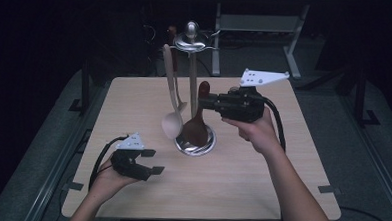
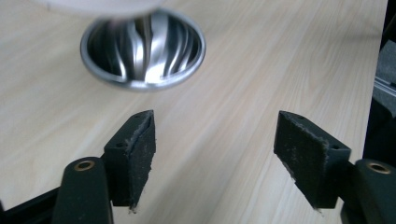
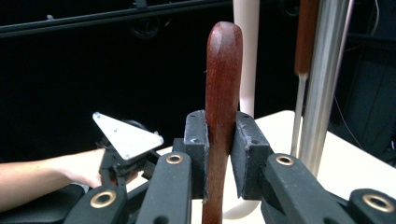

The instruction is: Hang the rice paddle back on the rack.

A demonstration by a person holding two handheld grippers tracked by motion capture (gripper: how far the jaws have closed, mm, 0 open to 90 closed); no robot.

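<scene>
Beside the stand's steel post (image 3: pixel 324 79), the right hand-held gripper (image 3: pixel 219 140) is pinching the upright dark wooden spoon (image 3: pixel 223 84), probably just clear of the base (image 1: pixel 196 143). Well apart, the left hand-held gripper (image 2: pixel 215 158) is hanging spread over the desk (image 2: pixel 243 93), holding nothing.

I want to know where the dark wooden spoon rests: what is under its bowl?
The dark wooden spoon, held by the right gripper, has its bowl over the stand's shiny round base. The bowl covers the spot beneath it, so contact cannot be seen.

The room is dim beyond the lit table (image 1: pixel 230 187). Glare streaks the stand's chrome base (image 2: pixel 142 51). A pale shape at the left gripper view's top edge is blurred.
</scene>
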